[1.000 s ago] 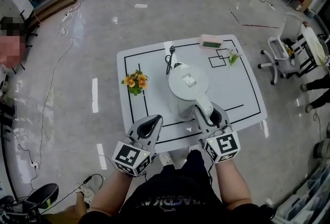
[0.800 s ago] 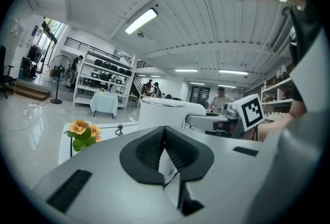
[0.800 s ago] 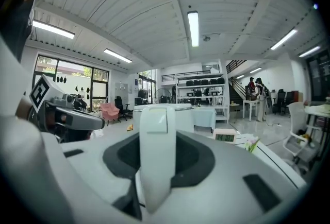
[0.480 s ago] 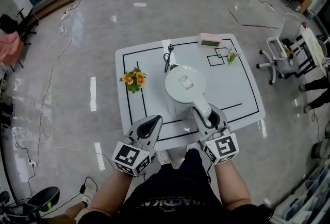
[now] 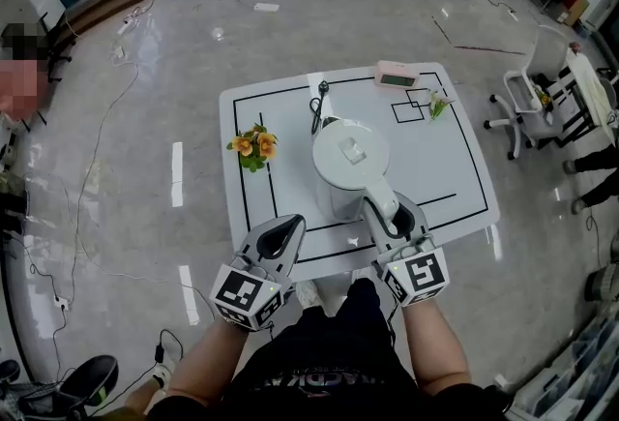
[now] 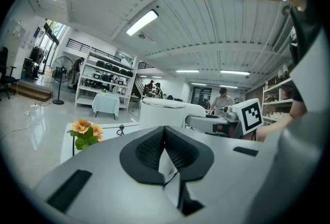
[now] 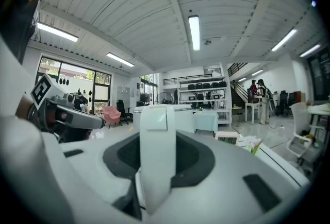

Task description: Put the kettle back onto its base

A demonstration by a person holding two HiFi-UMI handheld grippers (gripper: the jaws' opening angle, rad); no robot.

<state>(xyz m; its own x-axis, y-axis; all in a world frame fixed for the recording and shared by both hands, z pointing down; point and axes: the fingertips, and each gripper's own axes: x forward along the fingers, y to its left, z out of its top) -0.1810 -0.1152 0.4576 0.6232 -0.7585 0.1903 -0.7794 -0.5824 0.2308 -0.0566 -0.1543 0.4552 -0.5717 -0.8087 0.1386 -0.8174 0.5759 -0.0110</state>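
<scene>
The white kettle stands upright near the middle of the white table. Its body hides whatever is under it, so I cannot tell whether a base is there. My right gripper is shut on the kettle's handle, which runs up between its jaws in the right gripper view. My left gripper is shut and empty at the table's front edge, left of the kettle. In the left gripper view the kettle shows ahead, beyond the closed jaws.
A pot of orange flowers stands on the table's left part. A black cord lies behind the kettle. A small pink device and a green sprig sit at the far right. An office chair stands right of the table.
The kettle and both grippers have kept their places; only the picture has shifted slightly.
</scene>
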